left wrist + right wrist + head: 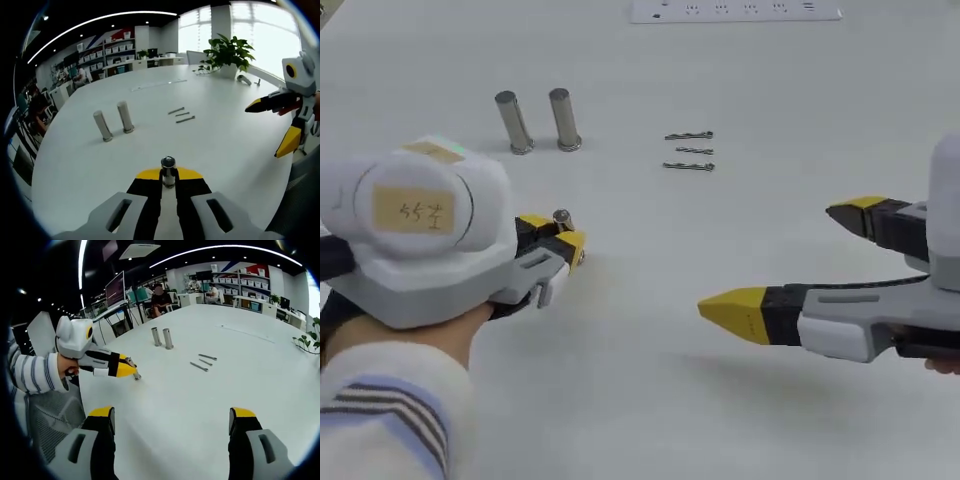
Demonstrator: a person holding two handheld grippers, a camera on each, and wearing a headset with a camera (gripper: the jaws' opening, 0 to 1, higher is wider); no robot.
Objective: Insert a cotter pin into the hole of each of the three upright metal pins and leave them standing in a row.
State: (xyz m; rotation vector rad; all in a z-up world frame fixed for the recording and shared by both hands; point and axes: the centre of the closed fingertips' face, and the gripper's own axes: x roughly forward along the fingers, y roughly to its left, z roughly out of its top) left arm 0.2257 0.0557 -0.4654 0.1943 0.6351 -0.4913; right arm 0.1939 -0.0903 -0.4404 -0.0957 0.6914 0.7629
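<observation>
Fingers [192, 175] of the left gripper [168, 175] are clenching around one metal pin [167, 169], gripping it by its shaft so that its rounded top is poking up between the yellow tips. In the head view this held pin [561, 218] is sitting at the near left of the white table [620, 390]; whether its foot is touching the surface is unclear. A hand in a striped sleeve [380, 420] is carrying that gripper.

Over on the right, the right gripper [768, 258] is hovering above the table with its jaws spread wide and nothing between them. Its own view is showing both fingers [102, 415] standing well apart.

Farther back on the left, two more metal pins [513, 122] [564, 120] are standing upright just beside each other, apart from the held one. Right of them, three cotter pins [689, 135] [694, 150] [689, 166] are lying flat in a short stack, one behind another and not touching any metal pin. At the far edge a white power strip [735, 10] is lying, and a potted plant [227, 52] is standing beyond the cotter pins in the left gripper view.
</observation>
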